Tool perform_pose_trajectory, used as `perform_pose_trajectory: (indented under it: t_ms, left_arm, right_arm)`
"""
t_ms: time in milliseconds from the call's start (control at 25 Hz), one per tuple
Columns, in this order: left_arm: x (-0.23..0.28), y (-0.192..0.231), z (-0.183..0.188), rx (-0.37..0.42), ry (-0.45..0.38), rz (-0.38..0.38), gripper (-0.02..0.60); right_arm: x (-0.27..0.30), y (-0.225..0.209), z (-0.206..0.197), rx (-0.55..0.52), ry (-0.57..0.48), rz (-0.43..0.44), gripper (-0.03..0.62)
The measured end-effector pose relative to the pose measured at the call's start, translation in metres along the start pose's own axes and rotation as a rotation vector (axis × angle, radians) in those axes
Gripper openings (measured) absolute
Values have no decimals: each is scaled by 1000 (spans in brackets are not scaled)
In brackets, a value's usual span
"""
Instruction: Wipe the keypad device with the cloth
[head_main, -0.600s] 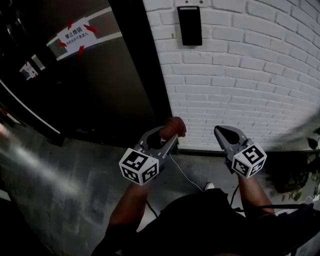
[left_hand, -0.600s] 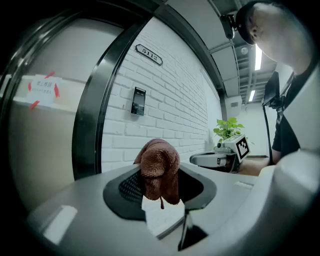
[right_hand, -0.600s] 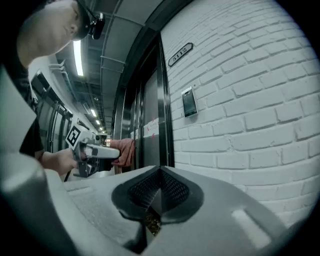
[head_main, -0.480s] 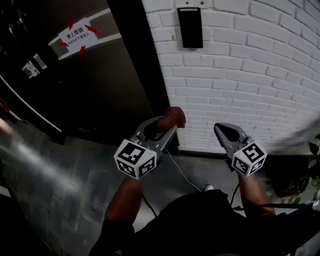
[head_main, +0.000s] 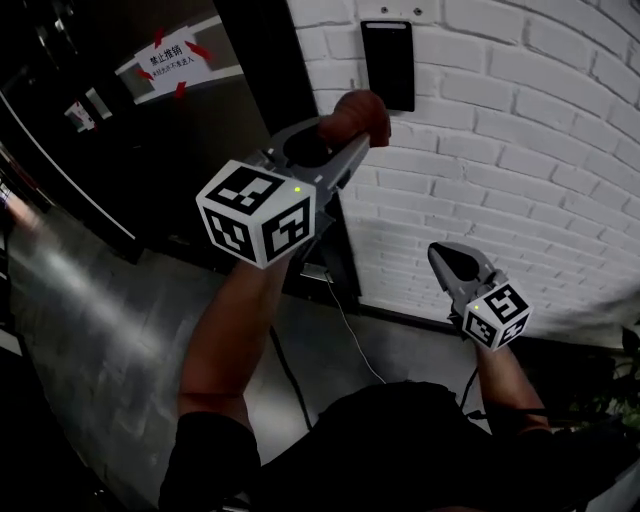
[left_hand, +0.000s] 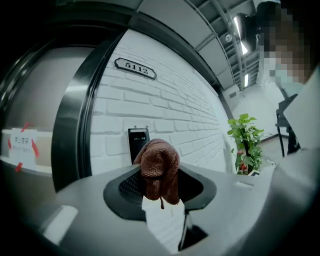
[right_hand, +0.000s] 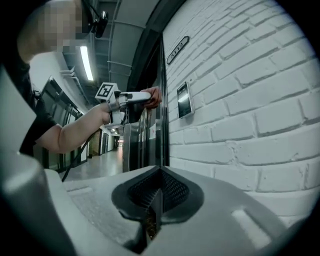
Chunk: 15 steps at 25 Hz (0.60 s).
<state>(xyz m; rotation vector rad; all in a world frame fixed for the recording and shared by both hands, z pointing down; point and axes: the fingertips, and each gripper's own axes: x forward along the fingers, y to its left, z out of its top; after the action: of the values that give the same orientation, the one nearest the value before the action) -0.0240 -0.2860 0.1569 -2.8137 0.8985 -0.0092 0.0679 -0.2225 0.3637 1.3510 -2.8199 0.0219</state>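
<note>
The black keypad device (head_main: 388, 64) hangs on the white brick wall, and shows small beyond the cloth as the keypad device (left_hand: 137, 141) in the left gripper view. My left gripper (head_main: 345, 135) is raised close below and left of it, shut on a bunched brown cloth (head_main: 356, 116); the cloth (left_hand: 158, 169) sticks up from the jaws. It stands just short of the keypad. My right gripper (head_main: 447, 262) hangs low by the wall, shut with nothing in it. From the right gripper view the keypad device (right_hand: 183, 99) is up the wall, the left gripper (right_hand: 145, 96) beside it.
A dark metal door frame (head_main: 262, 90) runs beside the keypad, with a taped paper notice (head_main: 172, 59) on the door to the left. A room number plate (left_hand: 135, 68) sits above the keypad. A potted plant (left_hand: 245, 144) stands further along the wall. A cable (head_main: 352, 325) trails down.
My left gripper has risen with the cloth from about waist height to just beside the keypad. The right gripper has stayed low.
</note>
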Motion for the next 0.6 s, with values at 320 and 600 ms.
perform_pose_trajectory:
  t_ms: [320,600]
  left_arm:
    - [58,40,54,-25,-53,108,167]
    - [91,52,67,-18,-63,142,166]
  right_arm:
    - [-3,-18,-10,24,7,74,-9]
    - [-4,-35,-17,7,32,117,-9]
